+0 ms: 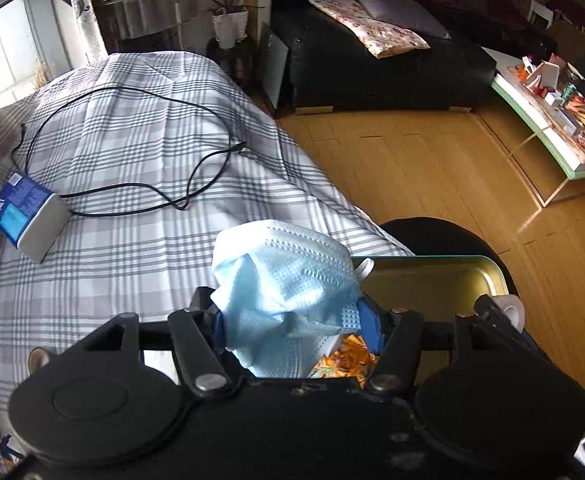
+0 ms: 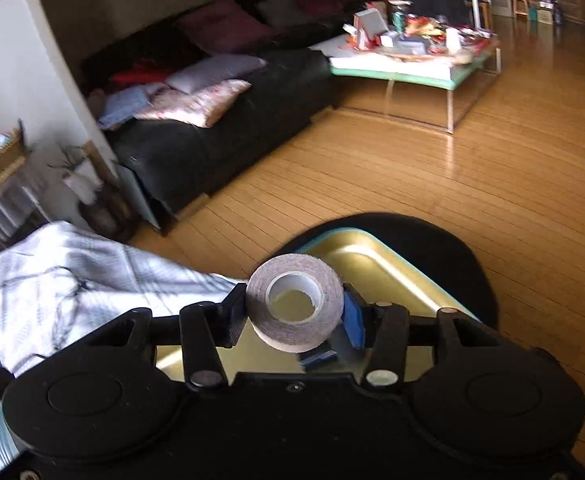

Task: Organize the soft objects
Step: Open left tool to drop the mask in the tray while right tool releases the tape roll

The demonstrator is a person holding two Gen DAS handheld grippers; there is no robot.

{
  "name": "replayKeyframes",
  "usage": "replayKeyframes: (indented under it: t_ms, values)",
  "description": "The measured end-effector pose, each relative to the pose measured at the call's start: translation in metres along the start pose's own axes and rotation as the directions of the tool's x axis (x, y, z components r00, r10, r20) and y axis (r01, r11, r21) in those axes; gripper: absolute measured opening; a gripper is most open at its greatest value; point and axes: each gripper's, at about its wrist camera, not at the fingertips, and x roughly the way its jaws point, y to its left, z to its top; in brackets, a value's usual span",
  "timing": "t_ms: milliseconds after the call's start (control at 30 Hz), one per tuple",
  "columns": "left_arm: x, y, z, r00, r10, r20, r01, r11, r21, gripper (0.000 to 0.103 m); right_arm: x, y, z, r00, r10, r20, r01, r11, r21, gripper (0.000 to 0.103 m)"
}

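Observation:
My left gripper point(image 1: 292, 320) is shut on a crumpled light-blue face mask point(image 1: 280, 280), held above the near edge of the bed beside a gold metal tray point(image 1: 432, 280). The right gripper and its tape show at the tray's right edge in the left wrist view point(image 1: 500, 312). My right gripper point(image 2: 296, 312) is shut on a grey roll of tape point(image 2: 296, 304), held over the gold tray point(image 2: 372, 264), which rests on a round black stool point(image 2: 452, 248). An orange patterned item point(image 1: 344, 360) lies under the mask.
A bed with a grey plaid sheet point(image 1: 132, 160) holds a blue tissue pack point(image 1: 24, 212) and a black cable point(image 1: 152, 152). A black sofa with cushions point(image 2: 212, 120) and a cluttered green-edged coffee table point(image 2: 412, 60) stand on the wooden floor point(image 2: 452, 180).

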Motion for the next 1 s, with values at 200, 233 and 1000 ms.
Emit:
replayKeyframes:
  t_ms: [200, 233, 1000]
  values:
    - [0.035, -0.030, 0.010, 1.000, -0.008, -0.030, 0.009, 1.000, 0.026, 0.059, 0.007, -0.006, -0.002, 0.998, -0.034, -0.062, 0.034, 0.999, 0.005, 0.049]
    - [0.041, -0.033, 0.011, 0.999, -0.005, -0.036, 0.006, 1.000, 0.030, 0.059, 0.006, -0.005, -0.003, 0.998, -0.039, -0.057, 0.039, 0.999, -0.008, 0.049]
    - [0.093, -0.036, 0.012, 0.994, -0.044, -0.098, 0.042, 0.999, -0.024, 0.088, -0.001, -0.005, -0.006, 0.998, -0.053, -0.031, 0.052, 0.998, -0.035, 0.060]
